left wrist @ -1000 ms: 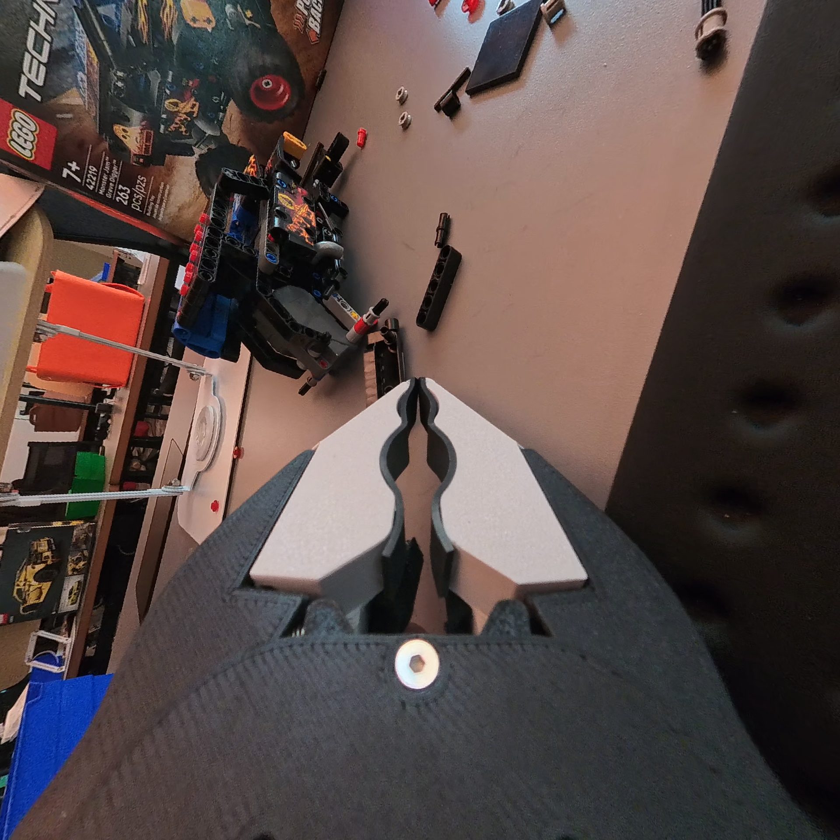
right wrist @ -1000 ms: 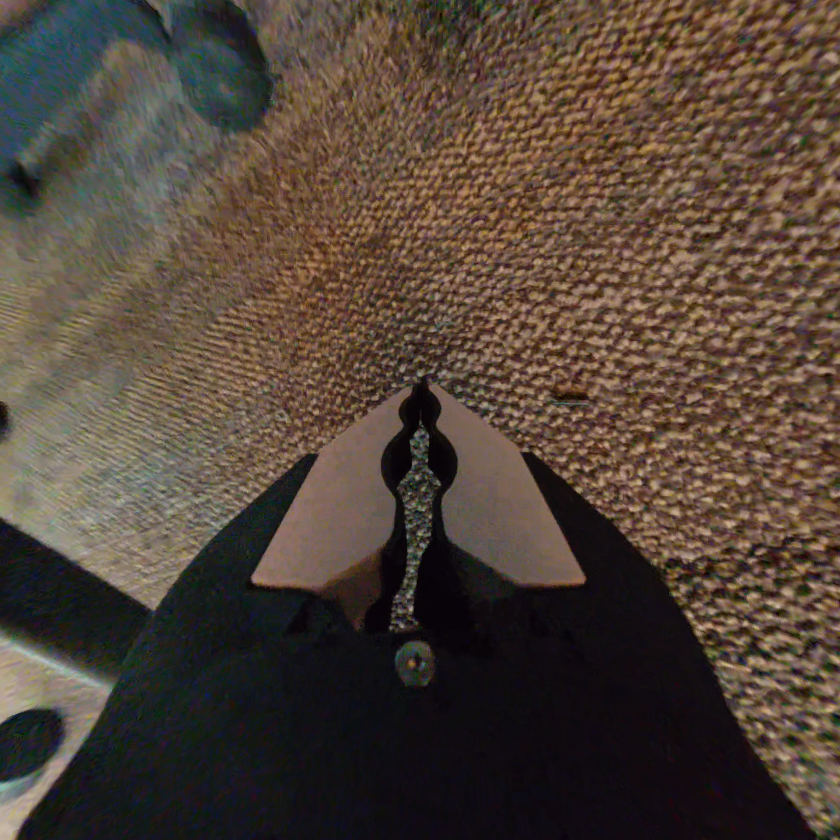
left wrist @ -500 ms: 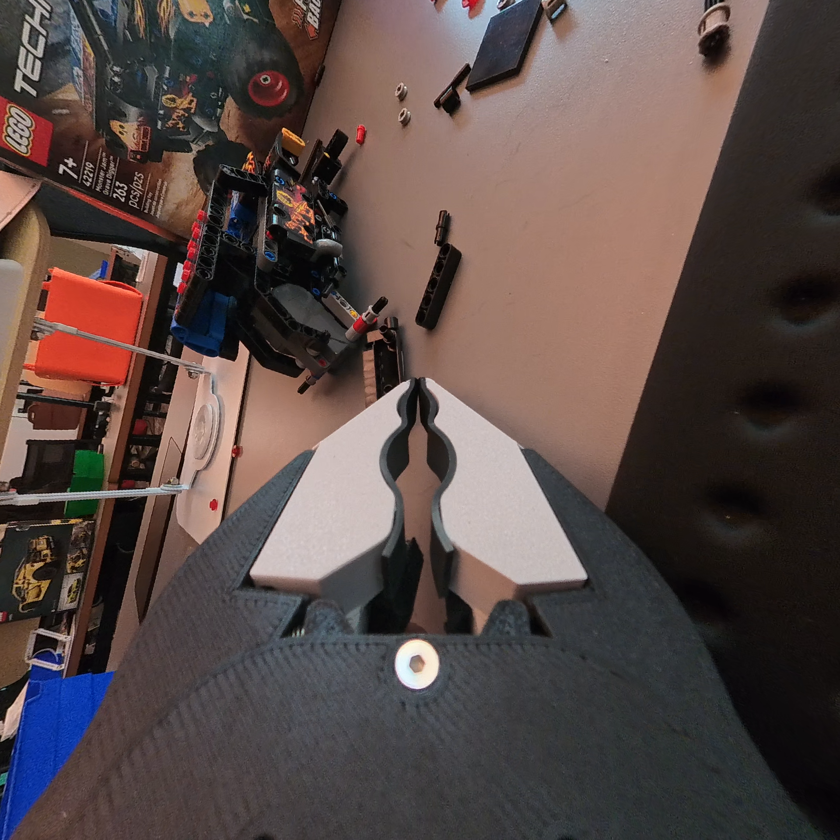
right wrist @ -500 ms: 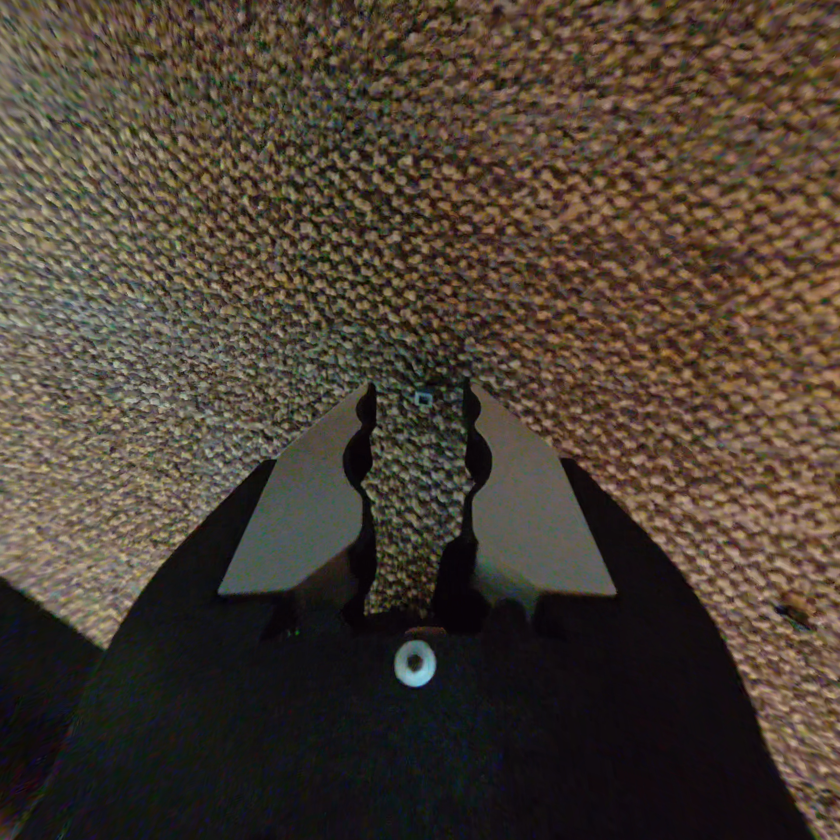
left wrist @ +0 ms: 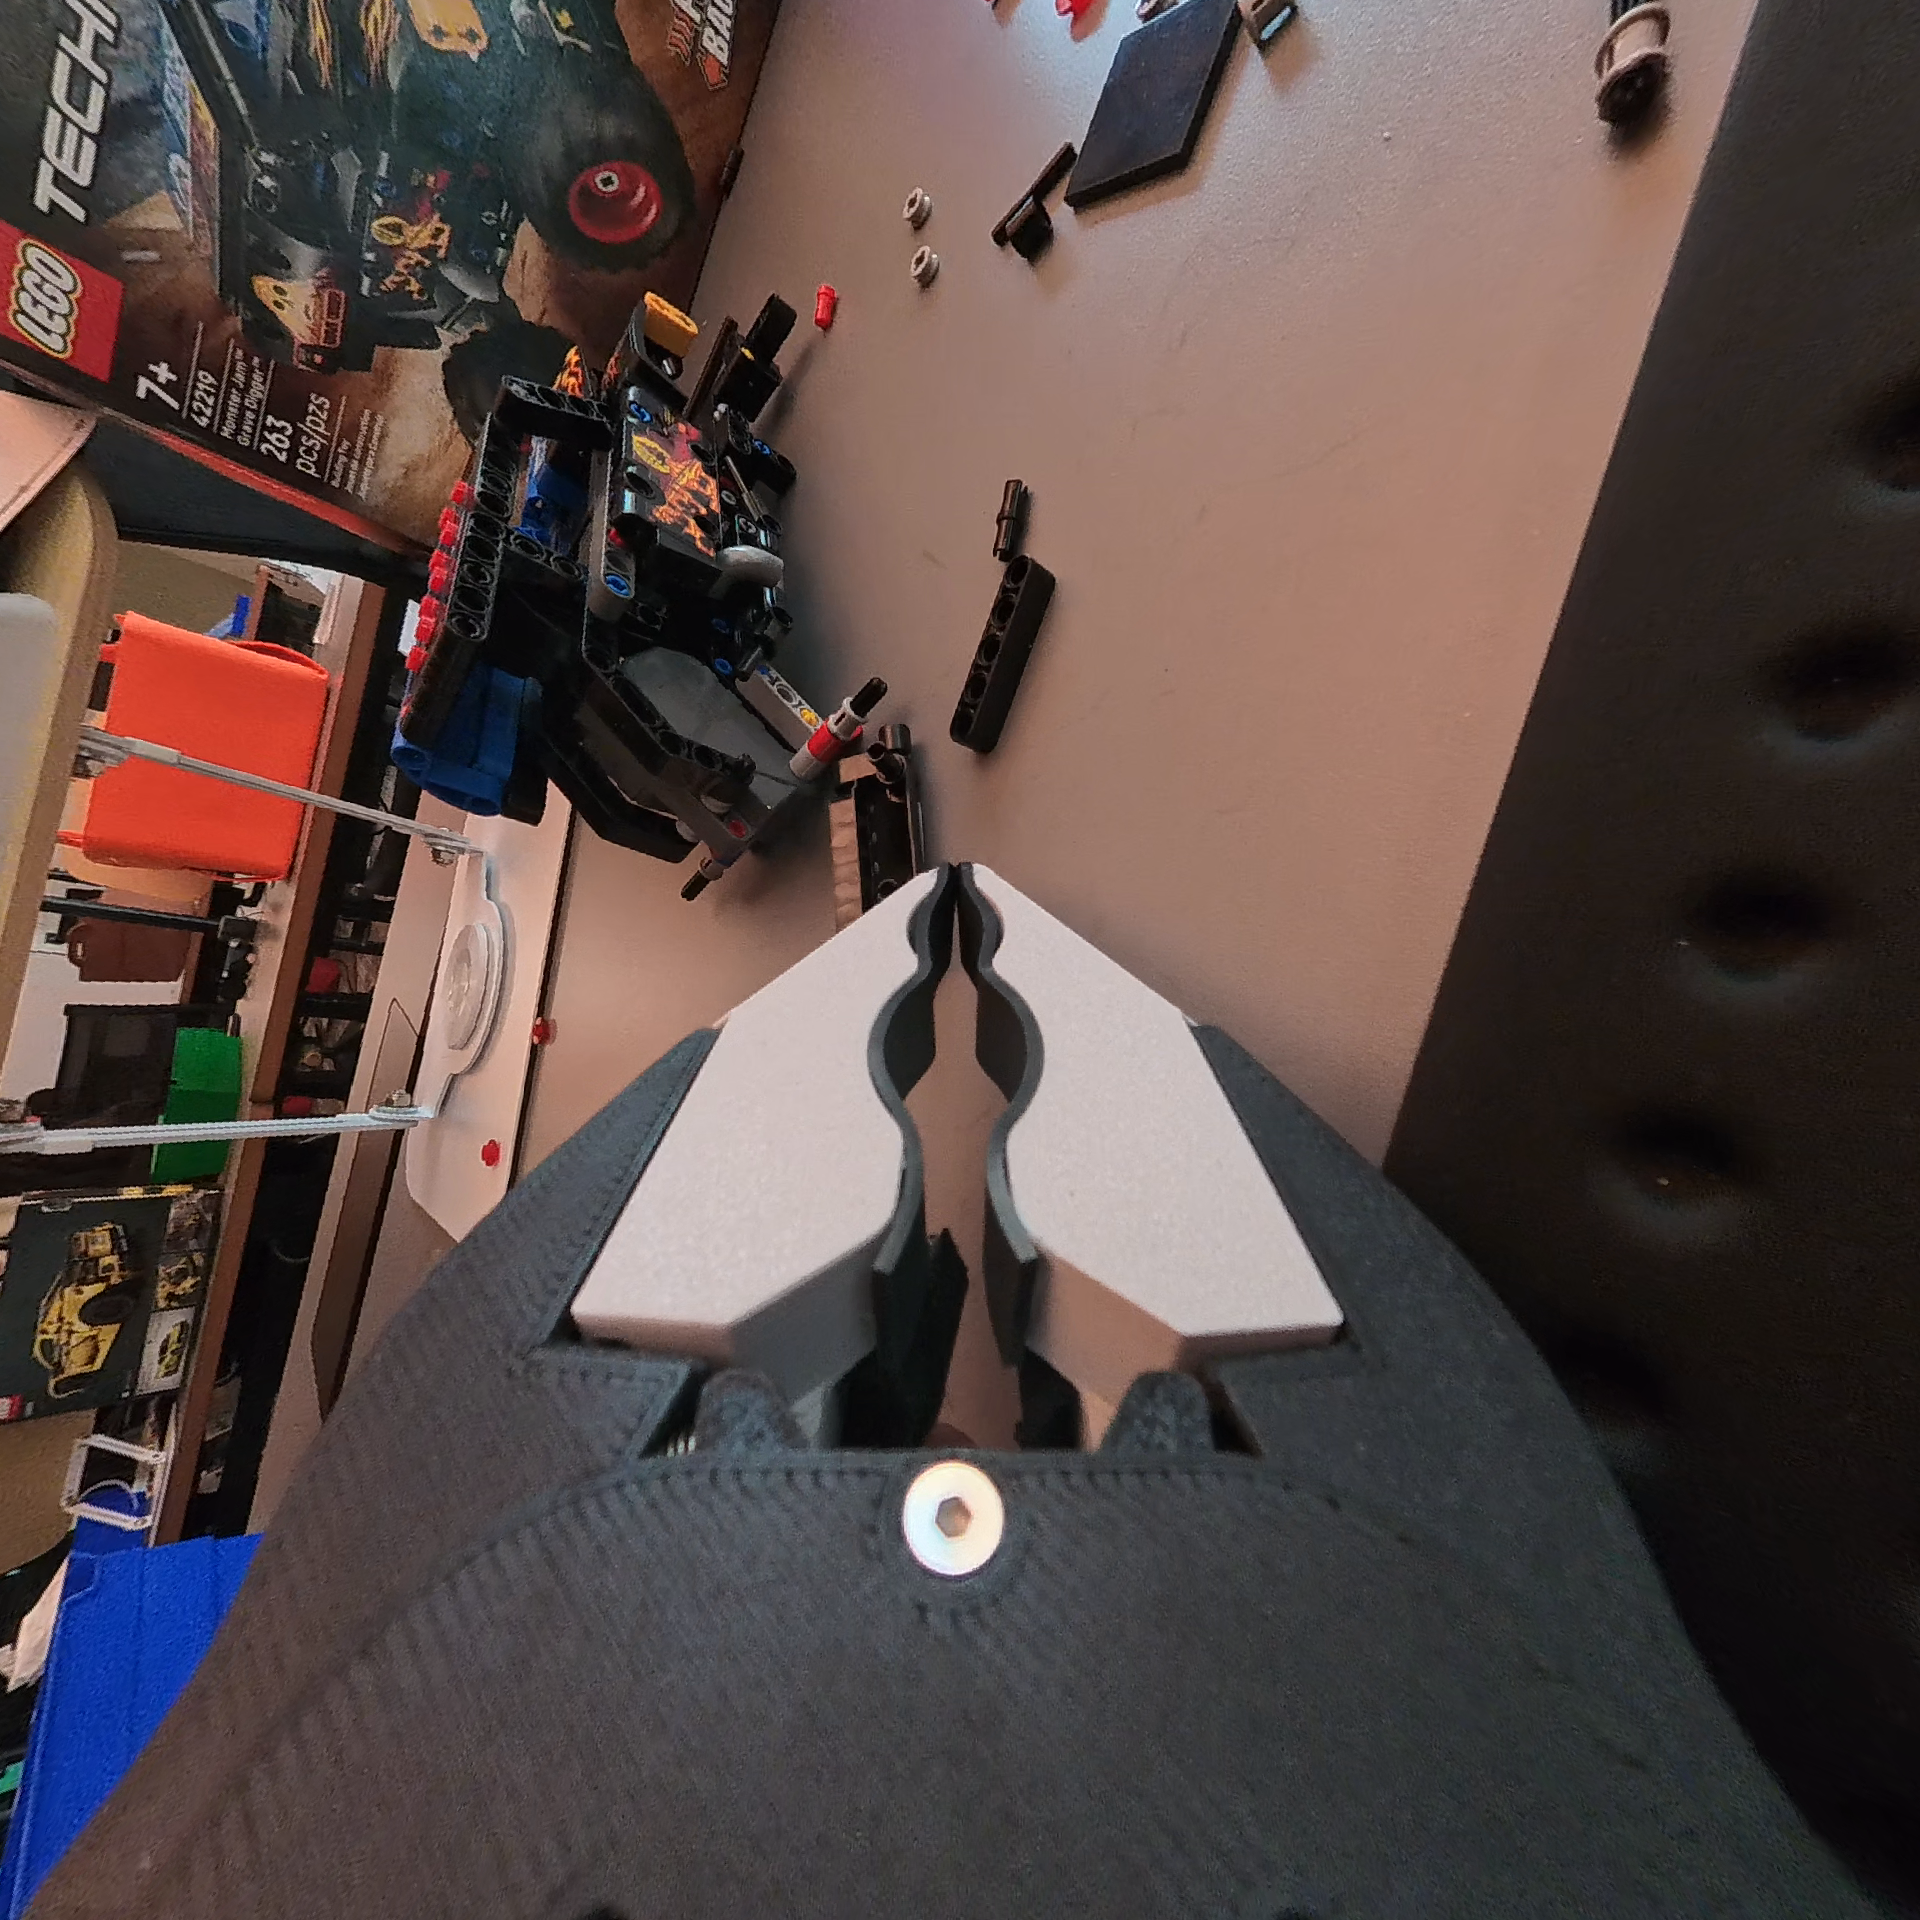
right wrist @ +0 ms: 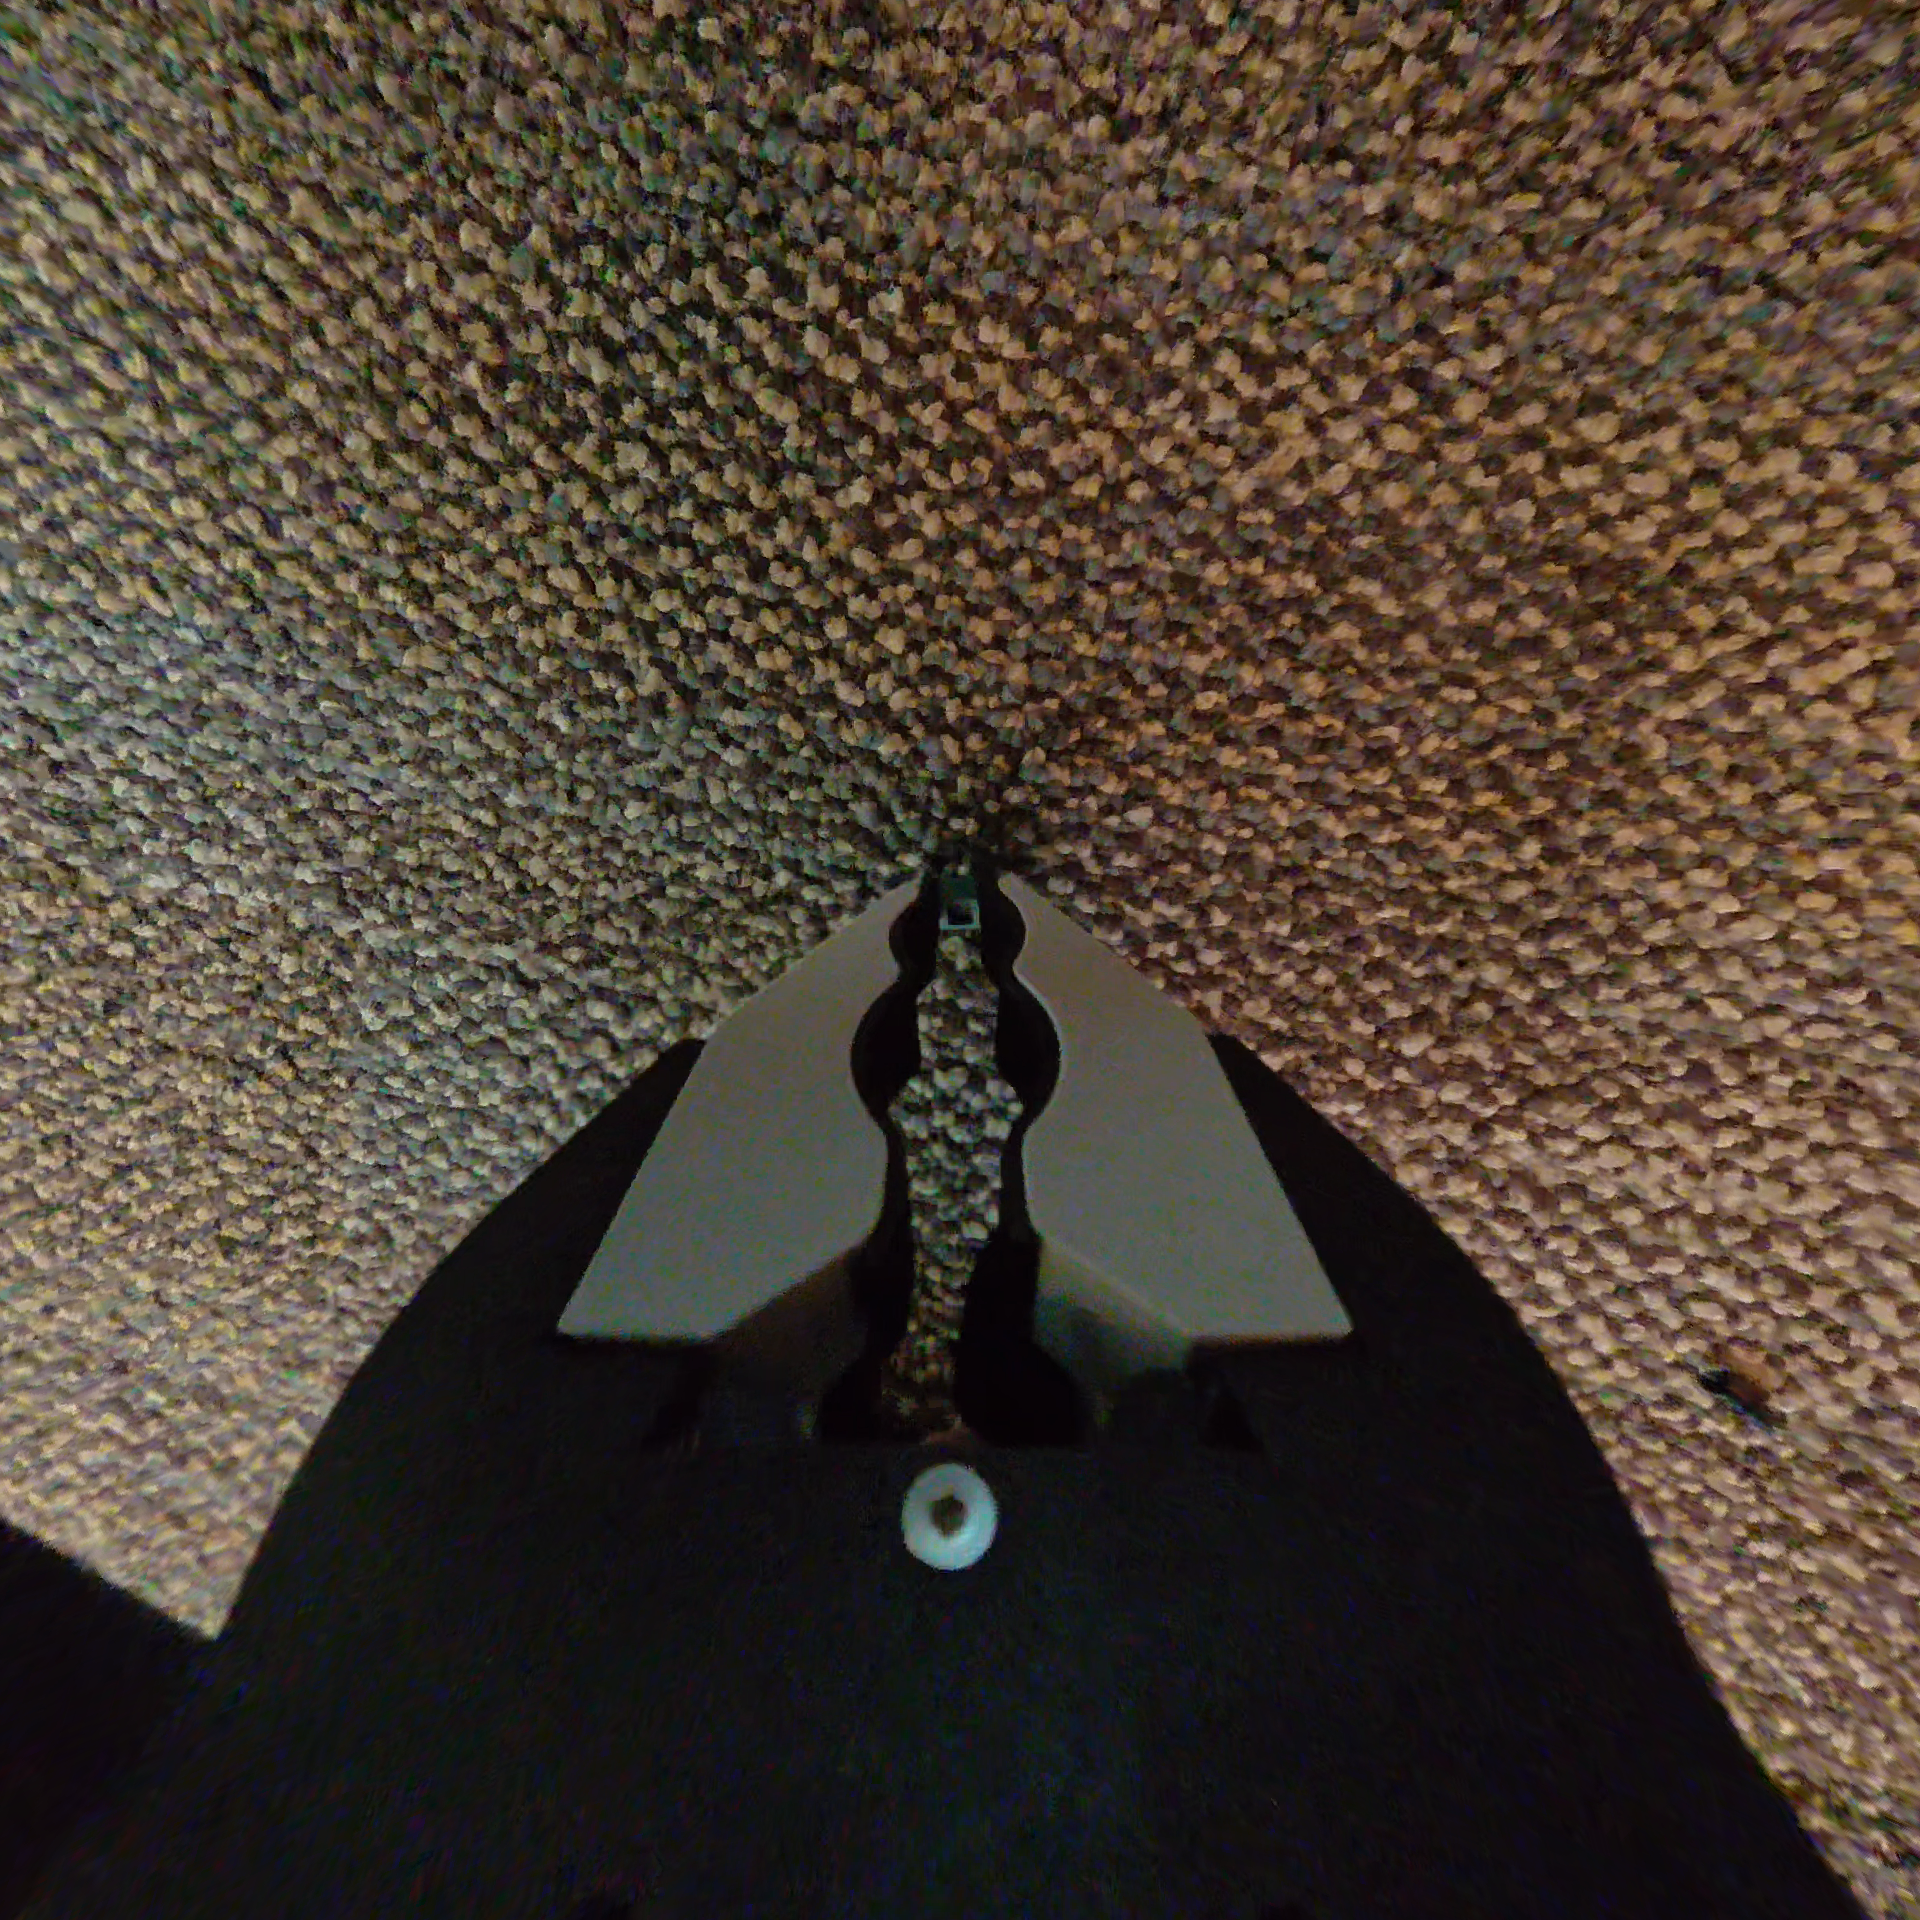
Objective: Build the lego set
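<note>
In the left wrist view my left gripper (left wrist: 956,873) is shut with nothing between its pads, low over the table (left wrist: 1299,623). Just ahead of it lies a black beam (left wrist: 883,831), and beyond that stands the partly built black, blue and red Lego truck (left wrist: 623,623). A second black beam (left wrist: 1003,655) and a black pin (left wrist: 1010,514) lie to the right of the truck. In the right wrist view my right gripper (right wrist: 958,899) points down at the carpet (right wrist: 935,416). Its fingertips are shut on a small grey Lego piece (right wrist: 958,912).
The Lego box (left wrist: 343,208) lies at the far left of the table. A black plate (left wrist: 1153,99), two grey bushes (left wrist: 916,205) and a red pin (left wrist: 826,304) lie farther back. A dark padded surface (left wrist: 1714,727) runs along the right. An orange box (left wrist: 197,758) and a blue bin (left wrist: 104,1662) sit beyond the table's left edge.
My right gripper came down to the carpet, opened around the small grey piece half a second ago, and has now closed on it. My left gripper has stayed still and shut.
</note>
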### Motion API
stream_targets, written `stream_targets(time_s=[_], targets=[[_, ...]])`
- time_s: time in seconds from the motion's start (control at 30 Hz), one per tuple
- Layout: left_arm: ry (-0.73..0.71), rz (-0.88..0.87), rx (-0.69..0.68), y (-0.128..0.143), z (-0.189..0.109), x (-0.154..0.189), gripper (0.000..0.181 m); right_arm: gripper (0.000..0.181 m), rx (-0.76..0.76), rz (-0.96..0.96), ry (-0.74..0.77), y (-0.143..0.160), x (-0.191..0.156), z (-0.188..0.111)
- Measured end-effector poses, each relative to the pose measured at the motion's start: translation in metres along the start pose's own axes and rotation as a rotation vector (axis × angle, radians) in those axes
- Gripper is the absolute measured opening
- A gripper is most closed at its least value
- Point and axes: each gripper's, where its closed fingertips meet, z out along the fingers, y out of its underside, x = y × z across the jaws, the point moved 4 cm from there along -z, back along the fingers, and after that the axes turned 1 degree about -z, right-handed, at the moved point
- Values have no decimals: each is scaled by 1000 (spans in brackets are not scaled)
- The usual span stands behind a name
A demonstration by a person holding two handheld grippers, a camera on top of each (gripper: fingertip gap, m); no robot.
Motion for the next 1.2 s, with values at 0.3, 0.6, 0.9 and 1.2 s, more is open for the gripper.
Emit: stream_targets(time_s=[0.3,0.6,0.9,1.2], targets=[[0,0,2,0,-1,0,0,5,99,115,34,18,34,-33],[3,-4,-1,0,0,0,0,5,141,426,245,65,121,-79],[4,-3,0,0,0,0,0,6,112,487,278,88,136,-63],[23,-21,-4,1,2,2,0,5,161,523,306,81,141,-101]])
